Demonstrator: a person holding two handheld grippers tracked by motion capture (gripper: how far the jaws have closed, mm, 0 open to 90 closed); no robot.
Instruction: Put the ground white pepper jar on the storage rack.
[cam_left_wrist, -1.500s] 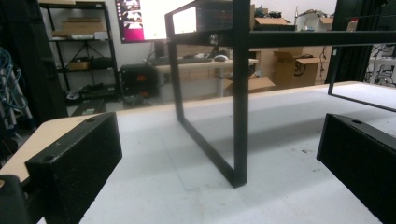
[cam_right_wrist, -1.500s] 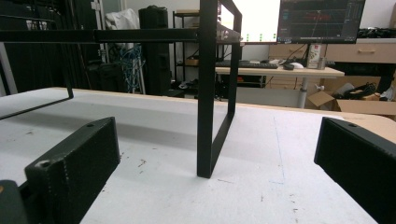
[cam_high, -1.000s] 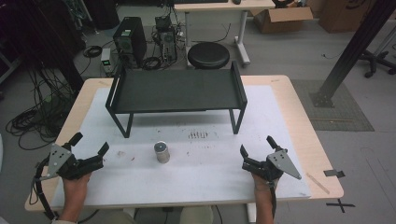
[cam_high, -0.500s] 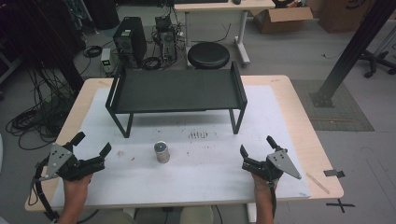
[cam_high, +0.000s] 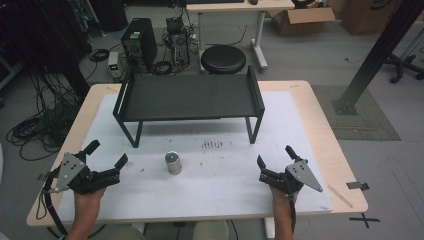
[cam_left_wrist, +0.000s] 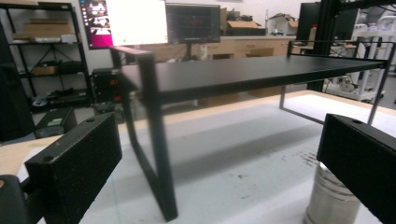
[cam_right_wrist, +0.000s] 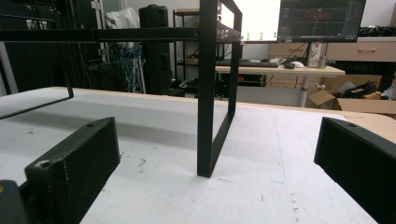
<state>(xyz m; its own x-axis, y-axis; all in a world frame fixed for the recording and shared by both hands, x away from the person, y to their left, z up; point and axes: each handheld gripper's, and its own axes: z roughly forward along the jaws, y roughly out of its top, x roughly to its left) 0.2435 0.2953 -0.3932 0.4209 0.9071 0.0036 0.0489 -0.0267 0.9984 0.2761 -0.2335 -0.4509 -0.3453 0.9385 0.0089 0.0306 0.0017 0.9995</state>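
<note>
- The small metal cylinder stands upright on the white mat of the counter, in front of the black shelf rack and between the two grippers, somewhat nearer the left one
- The left gripper rests low at the near-left corner of the mat, jaws spread wide with nothing between them; in the left gripper view the cylinder sits just behind its right-hand jaw, not touched
- The right gripper lies at the near-right, likewise released and empty, well apart from the cylinder; its own view looks past the rack's near leg
- As I judge it, the work is at its very start: no grasp is made and the rack's top is bare
- What seems left is everything: reach the cylinder, close on it, lift it, and set it down, probably on the rack
</note>
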